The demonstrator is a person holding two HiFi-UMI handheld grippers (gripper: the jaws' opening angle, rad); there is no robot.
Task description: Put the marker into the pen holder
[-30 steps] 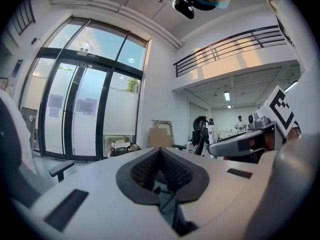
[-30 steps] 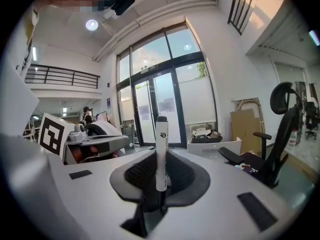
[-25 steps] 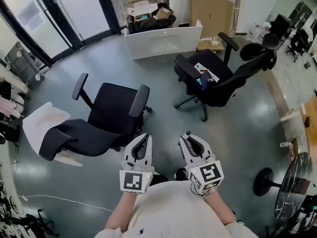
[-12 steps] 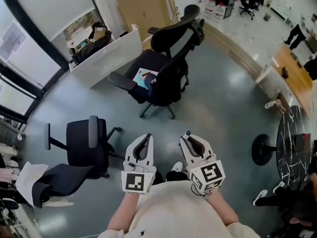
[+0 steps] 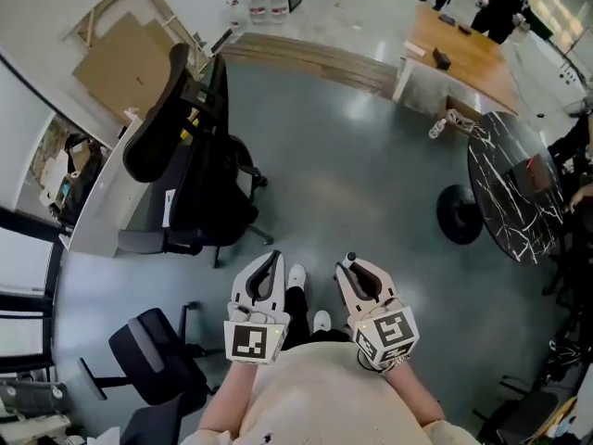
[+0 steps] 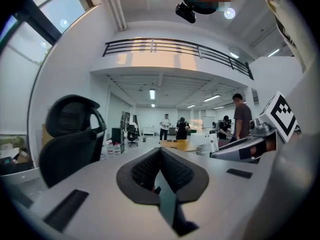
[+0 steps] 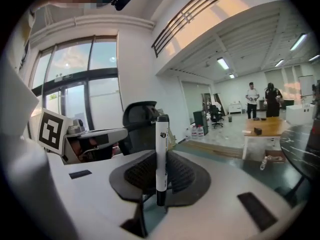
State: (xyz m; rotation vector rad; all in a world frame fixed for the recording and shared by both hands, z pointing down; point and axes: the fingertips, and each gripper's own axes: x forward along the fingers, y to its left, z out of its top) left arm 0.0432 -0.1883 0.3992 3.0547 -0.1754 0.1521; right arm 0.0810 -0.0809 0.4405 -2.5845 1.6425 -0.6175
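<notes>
Holding the marker [image 7: 161,149] upright, our right hand-held gripper [image 7: 161,170] has its two dark ribbed pads clamped on the lower half of the barrel. The marker is white, with a black cap at the top, a black end at the bottom and a small round black logo just under the cap. Its top stands well clear of the pads and its lower end shows a little below them. Our left hand-held gripper [image 5: 266,272] sits just beside the right one, close in front of our body. In its own view the pads are pressed together with nothing between them.

Beneath us we see a smooth grey-green floor [image 5: 371,184] with a soft sheen, and the toes of our white shoes [image 5: 297,275] between the two grippers. A black office chair [image 5: 199,188] stands to the left beside a white partition [image 5: 97,207], and a second black chair [image 5: 153,355] is nearer our left side. Flat sheets of cardboard [image 5: 120,58] lean against the wall beyond. To the right stands a round black tabletop [image 5: 505,188] with pale veining on a dark disc foot, and past it a wooden tabletop [image 5: 463,49]. The gripper views show a tall open room with large windows [image 7: 80,84], a railed balcony [image 6: 175,46] and people [image 7: 252,100] standing far off.
</notes>
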